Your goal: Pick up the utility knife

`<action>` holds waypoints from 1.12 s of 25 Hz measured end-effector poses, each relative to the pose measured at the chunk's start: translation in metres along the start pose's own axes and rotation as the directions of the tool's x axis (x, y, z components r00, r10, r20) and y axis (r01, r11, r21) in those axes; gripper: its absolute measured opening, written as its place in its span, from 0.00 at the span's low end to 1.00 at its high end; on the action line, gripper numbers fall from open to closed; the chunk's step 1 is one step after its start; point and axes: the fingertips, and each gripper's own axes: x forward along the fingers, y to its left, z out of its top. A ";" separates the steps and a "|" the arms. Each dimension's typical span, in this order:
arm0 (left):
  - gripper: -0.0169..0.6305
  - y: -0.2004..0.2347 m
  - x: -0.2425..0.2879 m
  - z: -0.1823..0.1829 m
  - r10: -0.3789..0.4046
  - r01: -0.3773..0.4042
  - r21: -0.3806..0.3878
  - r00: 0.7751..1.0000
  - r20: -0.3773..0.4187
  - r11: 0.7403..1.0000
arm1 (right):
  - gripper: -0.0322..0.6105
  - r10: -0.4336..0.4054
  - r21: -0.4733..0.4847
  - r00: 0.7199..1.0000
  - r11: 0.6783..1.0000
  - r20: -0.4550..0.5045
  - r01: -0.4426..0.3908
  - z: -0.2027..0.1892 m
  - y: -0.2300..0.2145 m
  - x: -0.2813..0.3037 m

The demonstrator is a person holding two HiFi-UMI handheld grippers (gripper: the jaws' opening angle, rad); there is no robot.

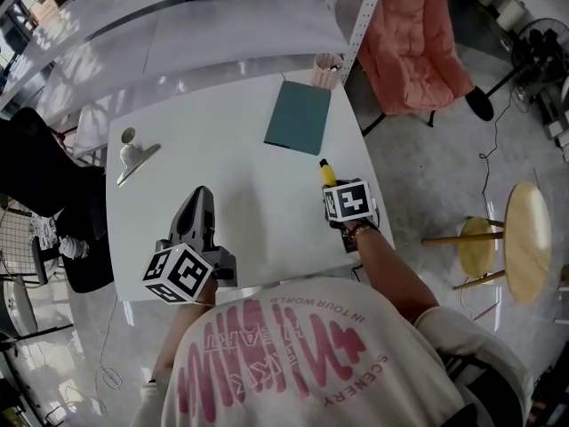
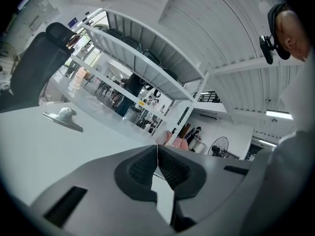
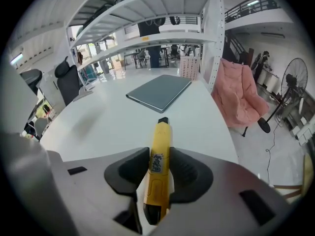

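Note:
The yellow utility knife with a black tip lies on the white table near its right edge, pointing away from me. My right gripper points steeply down over it, and both dark pads press on the sides of its body. In the head view only the knife's front end shows ahead of the right gripper. My left gripper hovers over the near left part of the table. Its pads meet at the tips with nothing between them.
A teal notebook lies at the far right of the table, with a pink cup behind it. A metal clip rests at the far left. Beyond the right edge stand a pink chair and a wooden stool.

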 end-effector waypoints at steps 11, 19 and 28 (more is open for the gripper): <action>0.06 -0.004 -0.009 -0.001 -0.018 0.018 0.000 1.000 -0.022 1.000 | 0.26 0.014 0.053 1.000 0.999 -0.014 -0.013 -0.006 0.003 -0.009; 0.06 -0.016 -0.016 -0.001 -0.052 0.052 0.011 0.998 -0.020 0.999 | 0.26 -0.002 0.072 0.996 0.997 0.093 -0.005 0.009 0.006 -0.033; 0.06 -0.033 -0.028 0.005 -0.096 0.096 0.031 0.995 -0.003 0.995 | 0.26 0.009 0.104 0.926 0.993 0.376 -0.052 0.065 0.020 -0.102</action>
